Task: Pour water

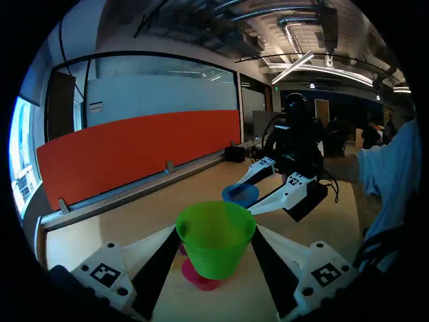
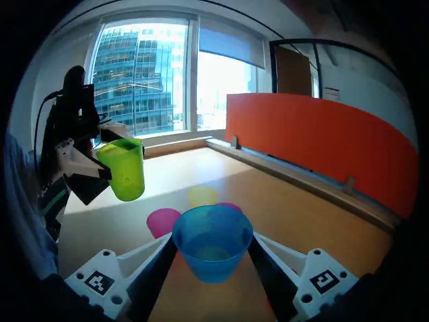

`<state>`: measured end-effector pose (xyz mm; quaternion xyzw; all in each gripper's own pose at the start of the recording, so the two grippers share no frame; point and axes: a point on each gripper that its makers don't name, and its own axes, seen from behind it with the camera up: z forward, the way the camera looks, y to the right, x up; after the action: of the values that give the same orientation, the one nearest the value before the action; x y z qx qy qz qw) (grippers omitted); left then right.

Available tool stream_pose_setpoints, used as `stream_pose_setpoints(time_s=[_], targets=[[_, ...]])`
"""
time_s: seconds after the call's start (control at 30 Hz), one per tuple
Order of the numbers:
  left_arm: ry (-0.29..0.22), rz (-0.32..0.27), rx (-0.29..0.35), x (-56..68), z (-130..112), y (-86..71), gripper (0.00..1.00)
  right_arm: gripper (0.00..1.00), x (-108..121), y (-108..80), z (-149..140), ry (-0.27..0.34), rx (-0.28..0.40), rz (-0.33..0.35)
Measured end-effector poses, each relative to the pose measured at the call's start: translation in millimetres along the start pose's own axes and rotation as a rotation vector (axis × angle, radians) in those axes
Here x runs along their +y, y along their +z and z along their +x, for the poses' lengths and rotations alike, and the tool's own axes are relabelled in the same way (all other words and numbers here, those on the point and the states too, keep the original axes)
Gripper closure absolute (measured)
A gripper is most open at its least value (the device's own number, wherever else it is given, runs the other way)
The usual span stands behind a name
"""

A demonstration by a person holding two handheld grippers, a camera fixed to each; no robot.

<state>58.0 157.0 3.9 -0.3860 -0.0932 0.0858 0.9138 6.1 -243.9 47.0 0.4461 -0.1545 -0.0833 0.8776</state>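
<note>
The green cup (image 1: 215,239) hangs in the air above the table (image 2: 300,214), pinched at its sides by the left tongs (image 1: 215,232), one finger pressing each flank. Opposite it the blue cup (image 2: 212,241) is held the same way by the right tongs (image 2: 212,240), also lifted off the table. The two cups are near each other but apart, with a clear gap between the rims.

Both stand close to upright, mouths up, the long axis running top to bottom. From the right gripper view the green cup leans very slightly. I cannot tell whether either cup has water in it. The blue one shows a yellowish patch at its bottom, which may just be something seen through the plastic.

Below them a pink cup (image 2: 162,221) and a yellow cup (image 2: 202,195) sit on the table, with a magenta cup (image 2: 229,206) just behind the blue one's rim. An orange partition (image 1: 139,145) runs along the far edge, and a person's sleeve (image 1: 394,166) shows behind the right tongs.

The risks, as I judge them:
- Tipping one cup before its lip is over the other would put water on the table.
- The cups taper and look smooth, so one could slip down between the fingers as it tilts.
- A fast tilt could overshoot the receiving rim.
</note>
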Motion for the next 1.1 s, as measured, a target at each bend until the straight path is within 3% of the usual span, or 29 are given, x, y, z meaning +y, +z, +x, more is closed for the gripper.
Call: stream_pose_setpoints(time_s=[0.53,1.1], targets=[[-0.017,-0.011,0.013,2.4,1.9,2.5,0.12,0.09,-3.4,-18.5,61.0,-0.021,0.160,0.001],[-0.020,-0.014,0.028,4.7,5.0,3.9,0.12,0.09,-6.5,-32.6,103.8,-0.020,0.263,0.004]])
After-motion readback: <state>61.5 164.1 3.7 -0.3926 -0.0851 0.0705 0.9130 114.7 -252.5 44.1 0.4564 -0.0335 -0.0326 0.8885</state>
